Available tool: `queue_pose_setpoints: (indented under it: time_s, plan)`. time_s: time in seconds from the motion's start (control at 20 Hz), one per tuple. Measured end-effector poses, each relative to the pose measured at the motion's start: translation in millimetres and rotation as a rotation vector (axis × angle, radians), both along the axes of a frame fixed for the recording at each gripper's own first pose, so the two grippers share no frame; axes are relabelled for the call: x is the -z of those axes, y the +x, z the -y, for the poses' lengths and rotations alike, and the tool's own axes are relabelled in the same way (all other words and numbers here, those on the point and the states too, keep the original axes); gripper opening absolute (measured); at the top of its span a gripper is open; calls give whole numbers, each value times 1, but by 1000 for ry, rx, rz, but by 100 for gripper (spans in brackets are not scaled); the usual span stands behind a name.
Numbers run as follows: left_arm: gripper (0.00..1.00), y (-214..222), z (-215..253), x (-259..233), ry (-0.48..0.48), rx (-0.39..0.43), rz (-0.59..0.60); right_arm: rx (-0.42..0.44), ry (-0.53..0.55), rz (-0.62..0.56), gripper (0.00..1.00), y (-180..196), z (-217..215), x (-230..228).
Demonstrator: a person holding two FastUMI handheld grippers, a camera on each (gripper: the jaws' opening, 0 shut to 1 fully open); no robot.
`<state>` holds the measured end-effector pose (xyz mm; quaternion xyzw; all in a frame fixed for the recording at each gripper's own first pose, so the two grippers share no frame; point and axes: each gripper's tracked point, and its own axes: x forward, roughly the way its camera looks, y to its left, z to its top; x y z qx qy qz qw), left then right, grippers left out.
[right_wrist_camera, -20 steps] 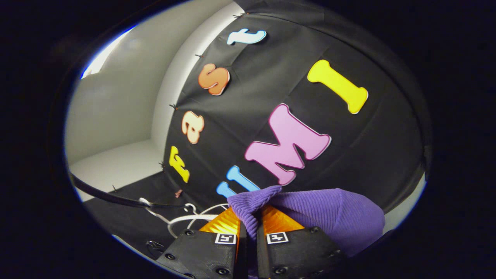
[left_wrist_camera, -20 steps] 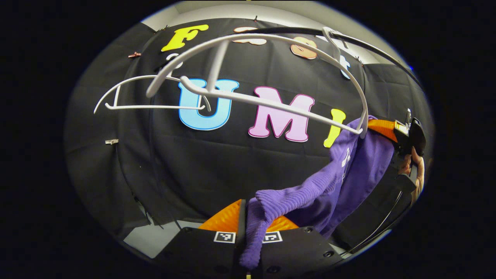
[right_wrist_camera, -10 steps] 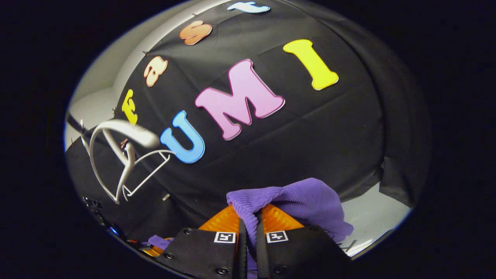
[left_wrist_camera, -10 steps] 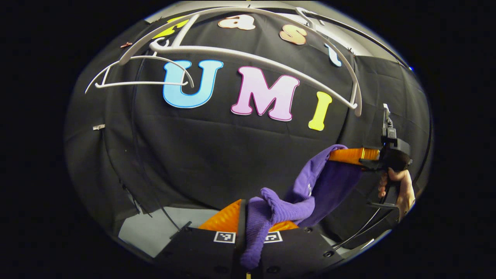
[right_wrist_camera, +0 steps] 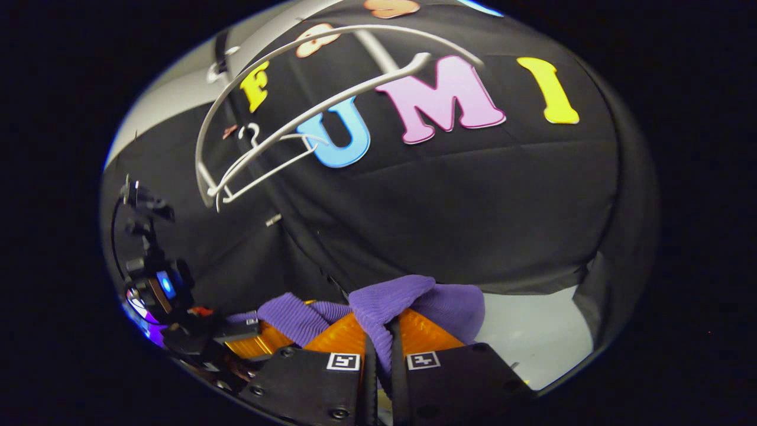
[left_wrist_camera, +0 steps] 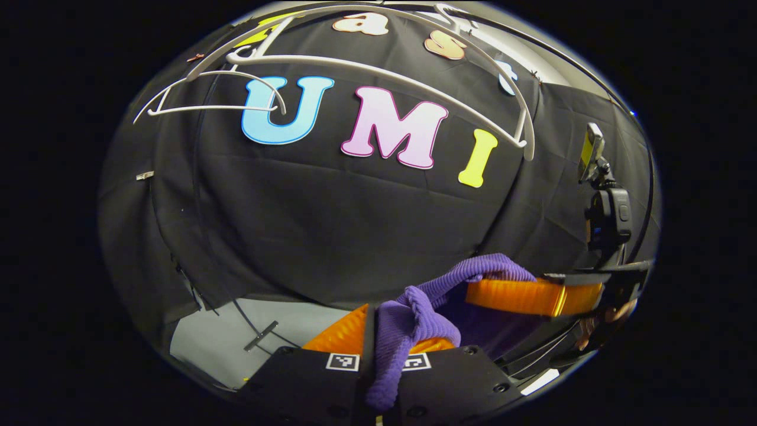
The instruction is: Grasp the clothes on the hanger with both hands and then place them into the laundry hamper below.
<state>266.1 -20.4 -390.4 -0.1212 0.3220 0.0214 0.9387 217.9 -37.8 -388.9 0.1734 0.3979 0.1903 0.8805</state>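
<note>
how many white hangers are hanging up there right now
2: a large white hanger up front, bare of clothing, and a thinner wire hanger behind it to the left. Others may hang out of frame.

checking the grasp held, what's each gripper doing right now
left gripper: shut on the purple knit garment.
right gripper: shut on the same purple knit garment.

Dim booth with soft, even light from above, no hard shadows, heavy fisheye bending toward the edges of both views, white hangers [left_wrist_camera: 378,65] curved into arcs, faint blue fringe along the rim, centre sharp, slight softness in the nearest purple garment [right_wrist_camera: 387,307].
</note>
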Motion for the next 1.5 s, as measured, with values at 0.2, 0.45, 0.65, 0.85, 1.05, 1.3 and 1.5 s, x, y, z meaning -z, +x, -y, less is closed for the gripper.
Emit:
queue_pose_setpoints:
  time_s: [0.2, 0.45, 0.65, 0.85, 1.05, 1.3, 1.5]
  plan:
    - [10, -33, -2, 5, -10, -10, -67, -134, -48, -22, 14, -29, -31, 10]
    - [10, -65, 3, 15, 4, 3, -133, -247, -63, -93, 14, -52, -39, 31]
    - [10, -78, 2, 19, -3, -8, -160, -296, -63, -137, 14, -80, -47, 37]
    - [10, -79, 5, 26, -9, -3, -178, -275, -91, -157, 10, -83, -39, 40]
    - [11, -79, 4, 31, -4, -9, -190, -247, -138, -170, 14, -84, -26, 51]
    - [63, -86, 0, 26, 26, -24, -179, -247, -183, -163, 64, -87, -16, 51]
    - [94, -83, -5, 19, 35, -43, -155, -255, -218, -118, 100, -81, -12, 43]
